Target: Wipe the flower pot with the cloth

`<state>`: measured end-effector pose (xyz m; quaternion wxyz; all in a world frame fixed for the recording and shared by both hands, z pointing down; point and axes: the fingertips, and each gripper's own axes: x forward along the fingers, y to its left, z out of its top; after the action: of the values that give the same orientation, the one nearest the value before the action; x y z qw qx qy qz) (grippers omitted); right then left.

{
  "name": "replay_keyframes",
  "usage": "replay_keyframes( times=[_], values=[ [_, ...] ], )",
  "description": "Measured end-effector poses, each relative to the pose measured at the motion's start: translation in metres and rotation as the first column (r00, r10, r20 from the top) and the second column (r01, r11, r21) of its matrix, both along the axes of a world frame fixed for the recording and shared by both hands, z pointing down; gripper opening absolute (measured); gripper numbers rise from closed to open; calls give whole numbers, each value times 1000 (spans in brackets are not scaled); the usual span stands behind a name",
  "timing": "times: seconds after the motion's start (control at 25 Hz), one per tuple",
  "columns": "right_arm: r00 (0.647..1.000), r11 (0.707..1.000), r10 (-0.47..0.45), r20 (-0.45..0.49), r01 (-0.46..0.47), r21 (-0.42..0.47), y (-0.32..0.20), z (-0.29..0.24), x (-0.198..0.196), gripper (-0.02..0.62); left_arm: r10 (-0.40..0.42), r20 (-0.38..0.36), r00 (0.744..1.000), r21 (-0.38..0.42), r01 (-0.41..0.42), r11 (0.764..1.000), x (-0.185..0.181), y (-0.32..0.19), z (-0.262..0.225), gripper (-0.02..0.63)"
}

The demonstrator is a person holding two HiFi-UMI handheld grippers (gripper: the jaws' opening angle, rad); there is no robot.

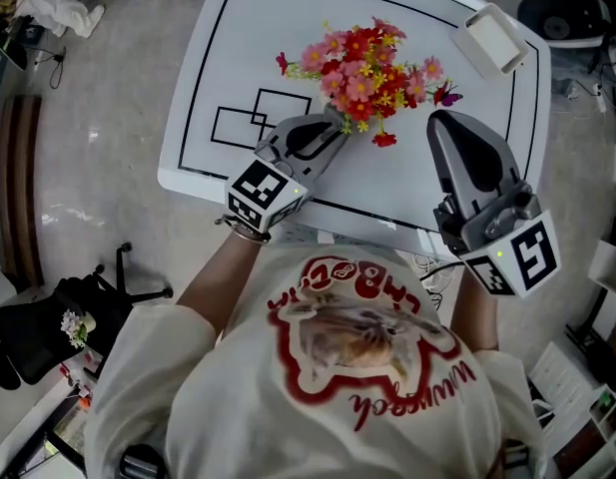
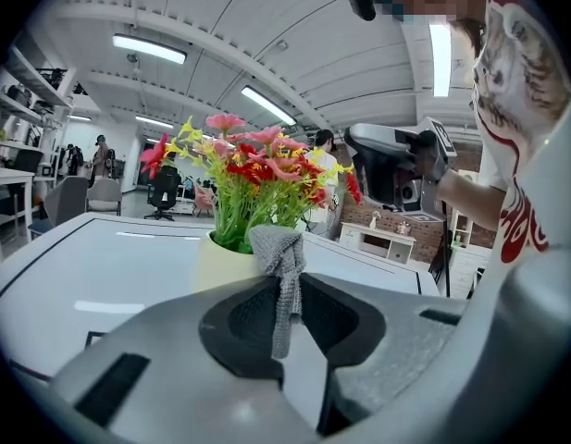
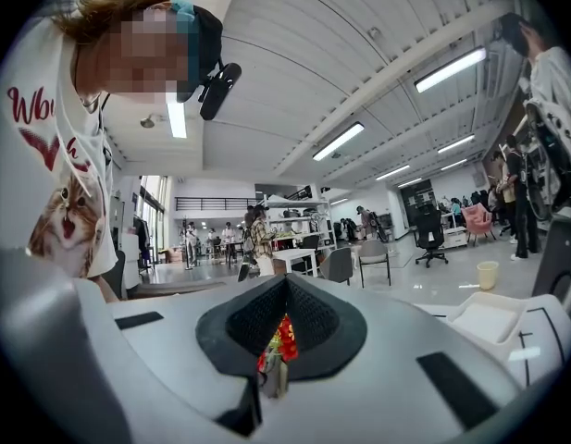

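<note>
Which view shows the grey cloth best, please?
The left gripper view: the cloth hangs pinched in the left gripper's shut jaws. The head view hides it behind that gripper; the right gripper view misses it.

This is a large open-plan workspace, part office and part lab. A white ceiling [image 3: 294, 54] with beams carries long strip lights [image 3: 339, 141]. Desks [image 3: 294, 259], a black swivel chair [image 3: 429, 234] and grey chairs [image 3: 373, 259] stand across a wide, shiny floor [image 3: 424, 289], and several people [image 3: 257, 234] stand among them. Open shelves [image 2: 24, 77] loaded with gear line one side. A low white cabinet [image 2: 378, 240] sits against a brick wall [image 2: 345, 213]. Close by, a white table [image 1: 238, 48] is marked out with black lines and rectangles, as on a test surface rather than in a home.
</note>
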<state>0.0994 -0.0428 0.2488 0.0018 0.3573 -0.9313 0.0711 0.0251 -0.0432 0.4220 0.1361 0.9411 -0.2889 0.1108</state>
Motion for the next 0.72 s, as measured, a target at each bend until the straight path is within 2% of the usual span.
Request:
replay_keyframes(
  times=[0.48, 0.72],
  values=[
    [1000, 1000, -26, 1, 26, -6, -8, 2, 7, -1, -3, -36, 999, -10, 2, 1000, 27, -1, -6, 61],
    [999, 999, -33, 2, 33, -9, -7, 4, 12, -2, -53, 8, 999, -5, 53, 999, 11, -5, 0, 61]
  ],
)
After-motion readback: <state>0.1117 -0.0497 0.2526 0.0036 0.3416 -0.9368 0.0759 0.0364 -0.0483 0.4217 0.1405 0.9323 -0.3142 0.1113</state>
